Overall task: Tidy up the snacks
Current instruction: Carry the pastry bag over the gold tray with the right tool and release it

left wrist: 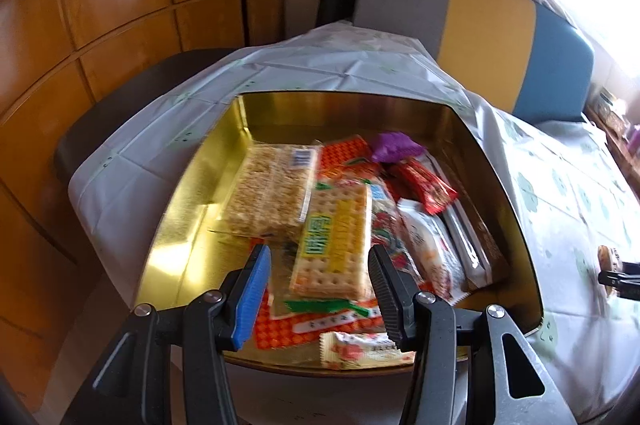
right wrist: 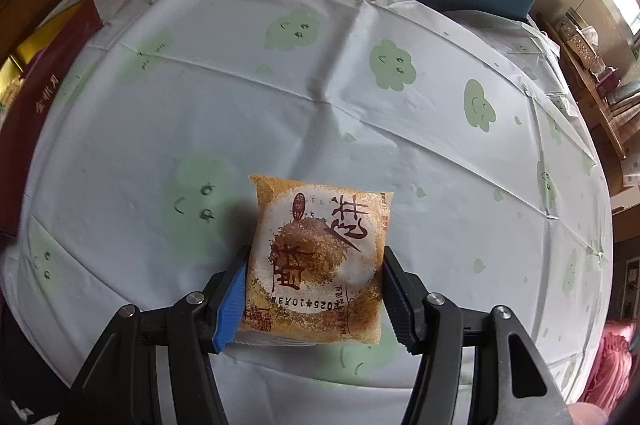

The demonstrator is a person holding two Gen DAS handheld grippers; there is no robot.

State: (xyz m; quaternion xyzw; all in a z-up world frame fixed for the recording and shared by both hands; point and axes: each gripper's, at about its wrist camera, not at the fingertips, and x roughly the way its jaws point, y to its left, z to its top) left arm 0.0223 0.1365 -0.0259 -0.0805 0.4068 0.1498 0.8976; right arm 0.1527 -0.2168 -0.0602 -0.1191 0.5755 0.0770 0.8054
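A gold-lined box holds several snack packs. Among them are a rice-crisp bar, a cracker pack, a purple candy and a red wrapper. My left gripper hangs open and empty above the box's near end, over the cracker pack. My right gripper is shut on a square orange-and-white pastry pack and holds it over the tablecloth. The right gripper's tip with the pack shows at the right edge of the left wrist view.
The table wears a white cloth with green smiley clouds. The box's dark red outer wall stands at the left of the right wrist view. A grey, yellow and blue sofa is beyond the table, wooden cabinets are left.
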